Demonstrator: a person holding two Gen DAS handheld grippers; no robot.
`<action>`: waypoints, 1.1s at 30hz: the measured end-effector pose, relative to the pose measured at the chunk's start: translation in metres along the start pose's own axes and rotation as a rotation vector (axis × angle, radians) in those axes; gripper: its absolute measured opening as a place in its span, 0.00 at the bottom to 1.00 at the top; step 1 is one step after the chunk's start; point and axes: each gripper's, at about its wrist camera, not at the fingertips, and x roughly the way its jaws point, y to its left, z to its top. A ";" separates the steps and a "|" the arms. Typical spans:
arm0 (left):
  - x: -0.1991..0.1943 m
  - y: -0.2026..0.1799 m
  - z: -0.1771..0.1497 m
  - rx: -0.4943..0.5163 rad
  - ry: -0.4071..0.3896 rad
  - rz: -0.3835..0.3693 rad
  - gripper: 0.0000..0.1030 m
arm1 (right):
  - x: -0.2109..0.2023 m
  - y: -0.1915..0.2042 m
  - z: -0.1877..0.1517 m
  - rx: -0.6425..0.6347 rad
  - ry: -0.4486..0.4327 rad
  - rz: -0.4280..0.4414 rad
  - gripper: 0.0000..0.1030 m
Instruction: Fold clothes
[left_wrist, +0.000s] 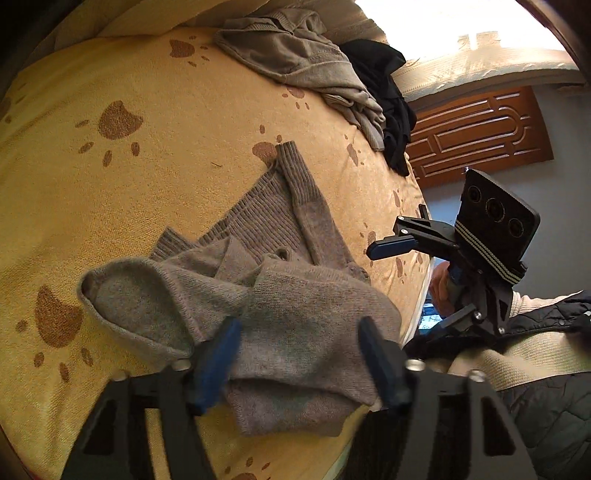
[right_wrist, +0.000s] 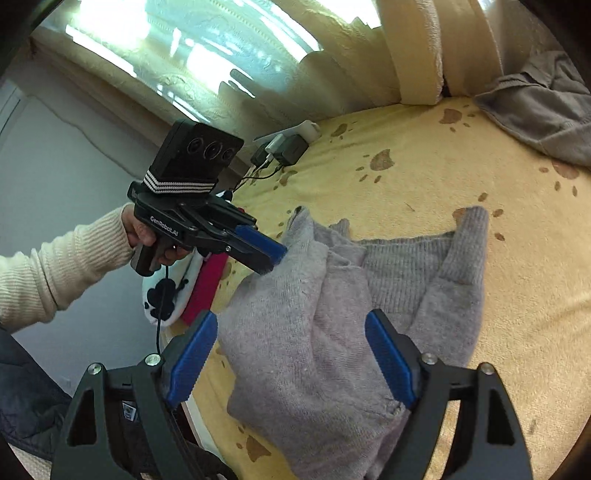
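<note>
Below both spread-wide, empty tongs (left_wrist: 299, 354) (right_wrist: 291, 358), the half-folded grey sweater (right_wrist: 332, 314) on the yellow blanket (left_wrist: 147, 184).

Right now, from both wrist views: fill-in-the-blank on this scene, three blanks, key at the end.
1. The grey sweater lies on a yellow blanket printed with brown ____ marks.
2. The left tongs and right tongs both stand ____.
3. At the bed's far edge, a ____ garment lies beside the crumpled grey-brown one.

Missing: paw; open; black
</note>
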 end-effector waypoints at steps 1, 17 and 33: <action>-0.002 -0.001 0.000 -0.001 -0.011 -0.030 0.84 | 0.005 0.004 0.000 -0.019 0.011 -0.012 0.83; -0.031 0.011 -0.004 -0.047 -0.093 -0.019 0.84 | 0.066 0.036 0.014 -0.273 0.079 -0.084 0.83; -0.013 -0.022 0.002 0.089 -0.050 -0.125 0.84 | 0.033 0.011 0.013 -0.096 0.012 0.102 0.30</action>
